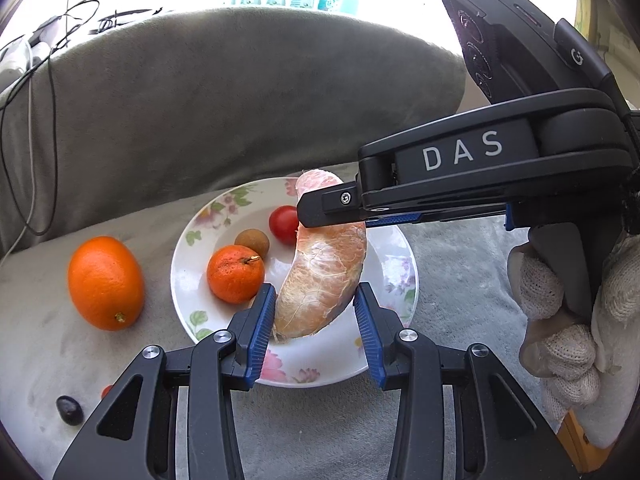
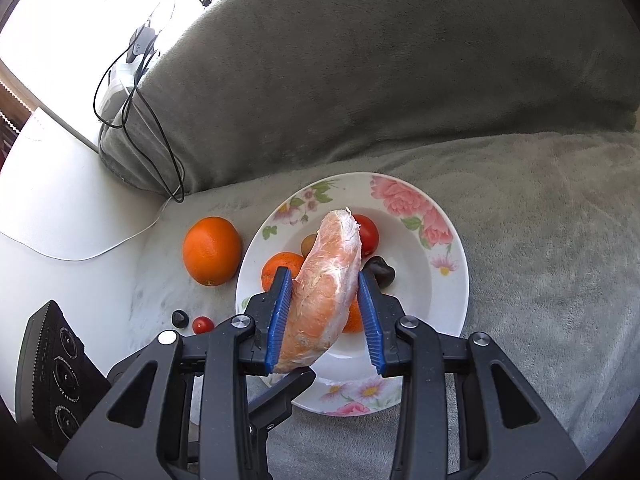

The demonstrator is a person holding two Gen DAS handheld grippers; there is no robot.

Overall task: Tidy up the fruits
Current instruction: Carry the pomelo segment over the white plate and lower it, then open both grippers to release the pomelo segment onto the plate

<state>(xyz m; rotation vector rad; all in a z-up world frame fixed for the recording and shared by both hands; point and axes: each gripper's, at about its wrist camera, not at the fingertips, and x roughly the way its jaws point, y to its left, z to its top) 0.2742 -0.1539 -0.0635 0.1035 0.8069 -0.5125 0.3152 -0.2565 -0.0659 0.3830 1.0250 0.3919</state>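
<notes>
1. Left wrist view. The left gripper (image 1: 315,288) has its blue pads on either side of the lower end of a peeled citrus segment (image 1: 320,276). Both pads sit at the flesh, but I cannot tell whether they are pressing.
2. The right gripper (image 1: 320,210) comes in from the right ahead of the left tips, with one finger crossing the segment's upper part. A gloved hand (image 1: 568,320) grips its handle.
3. The floral plate (image 1: 182,272) lies just ahead, under the segment. On the plate, left of the left pad, are a tangerine (image 1: 235,274), a small brown fruit (image 1: 251,243) and a cherry tomato (image 1: 285,224).
4. Off the plate, further left on the grey blanket (image 1: 460,264), are a large orange (image 1: 105,282) and a dark grape (image 1: 70,410).
5. Writing: "DAS" (image 1: 462,151) in white on the right gripper's body, and a "G" logo higher up.
6. Right wrist view. The right gripper's jaws look closed on the segment. It lies flush against the left pad and meets the right pad near its tip, apparently raised over the plate's middle.
7. A dark fruit (image 2: 380,270) sits on the plate just past the right pad.
8. To the left of the jaws, off the plate, are the orange, the grape and a second small tomato (image 2: 203,324).
9. Judgement: about half done. Four fruits are plated and the segment is arriving. The orange, grape and small tomato remain.
</notes>
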